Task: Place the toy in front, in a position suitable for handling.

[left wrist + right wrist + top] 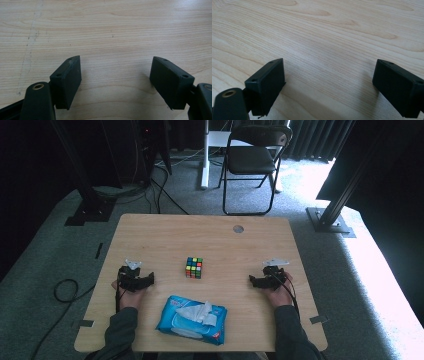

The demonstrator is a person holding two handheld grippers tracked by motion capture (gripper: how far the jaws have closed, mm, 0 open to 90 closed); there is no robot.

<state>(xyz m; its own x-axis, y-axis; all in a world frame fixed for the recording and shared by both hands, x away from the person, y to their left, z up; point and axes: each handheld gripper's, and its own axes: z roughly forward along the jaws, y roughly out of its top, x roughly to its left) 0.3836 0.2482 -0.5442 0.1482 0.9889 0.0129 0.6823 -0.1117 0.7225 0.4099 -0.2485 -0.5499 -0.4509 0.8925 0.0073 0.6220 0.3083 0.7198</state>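
A multicoloured puzzle cube (194, 267) sits at the middle of the wooden table (210, 237). In front of it lies a blue pack of wet wipes (192, 319) with a white wipe sticking out of its top. My left gripper (148, 279) rests on the table to the left of the cube, held by a hand, and points right. My right gripper (253, 280) rests to the cube's right and points left. In the left gripper view the gripper (116, 65) stands open over bare wood. In the right gripper view the gripper (330, 67) is open too, with nothing between its jaws.
A round cable hole (238, 228) sits near the table's far edge. Beyond the table stand a black folding chair (252, 160), a white desk leg (204, 155) and dark frame posts (336, 205) on grey carpet. Cables (65, 290) lie on the floor at the left.
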